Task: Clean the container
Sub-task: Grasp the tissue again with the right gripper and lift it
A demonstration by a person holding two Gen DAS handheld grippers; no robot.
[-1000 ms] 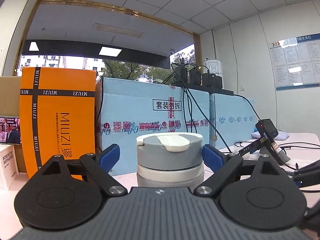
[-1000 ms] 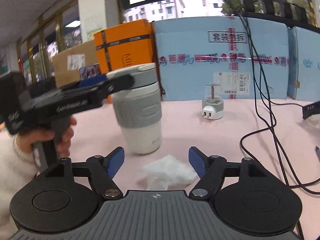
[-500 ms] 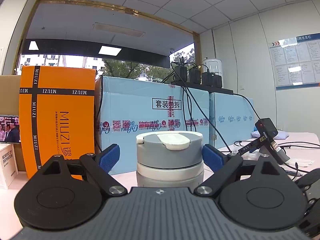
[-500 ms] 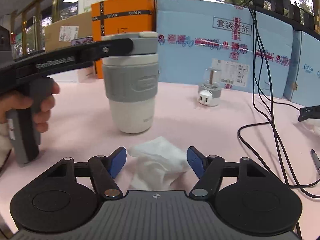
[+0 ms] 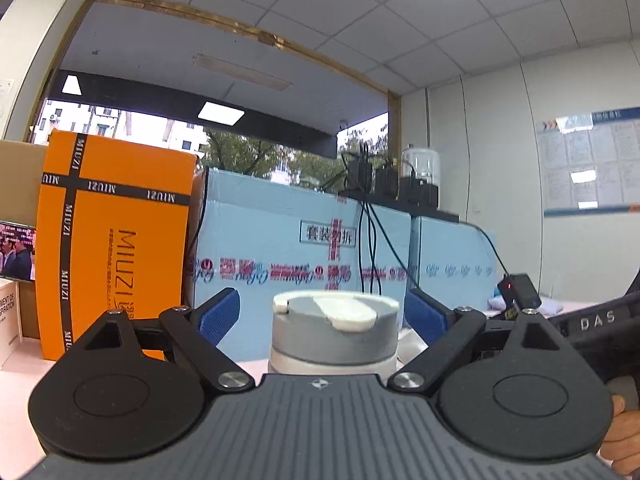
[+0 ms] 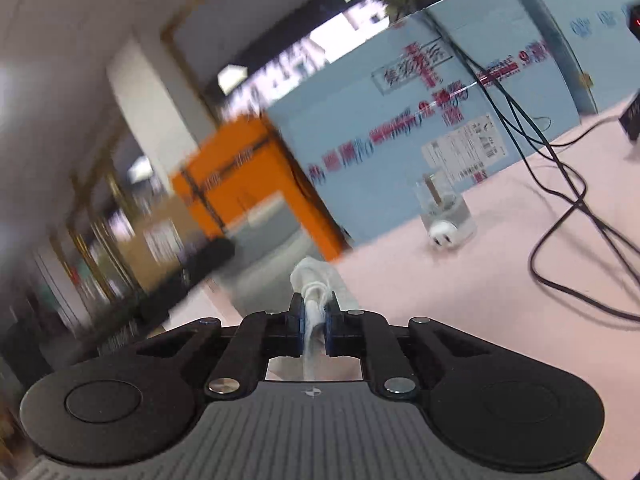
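Grey and white, the cup (image 5: 334, 334) sits low in the middle of the left wrist view, just above the tool body, its grey lid with a white flap facing up. The left gripper (image 5: 322, 316) is spread wide: its blue pads (image 5: 220, 316) stand on either side of the lid with a clear gap to each, so nothing is grasped. Behind the cup an orange box (image 5: 116, 240) fills the left of the frame and a pale blue box (image 5: 296, 240) the centre, with black cables (image 5: 370, 240) hanging down its face. At the lower right edge a hand (image 5: 622, 436) holds a black handle marked DAS.

In the right wrist view the right gripper (image 6: 314, 326) is clenched on a white cloth (image 6: 318, 284). The blue pads press a twisted strand of it between them, and the rest bunches up just above the fingertips, at lower centre of the frame. That view is tilted and heavily blurred on its left half. A grey and white smear to the left of the cloth may be the cup, but I cannot tell how close the cloth is to it. The pink table (image 6: 460, 300) spreads across the right of the frame. On it, right of centre, stands a small grey and white plug adapter (image 6: 446, 220), and black cables loop over the table towards the right edge. The orange box and blue box stand along the table's far side.
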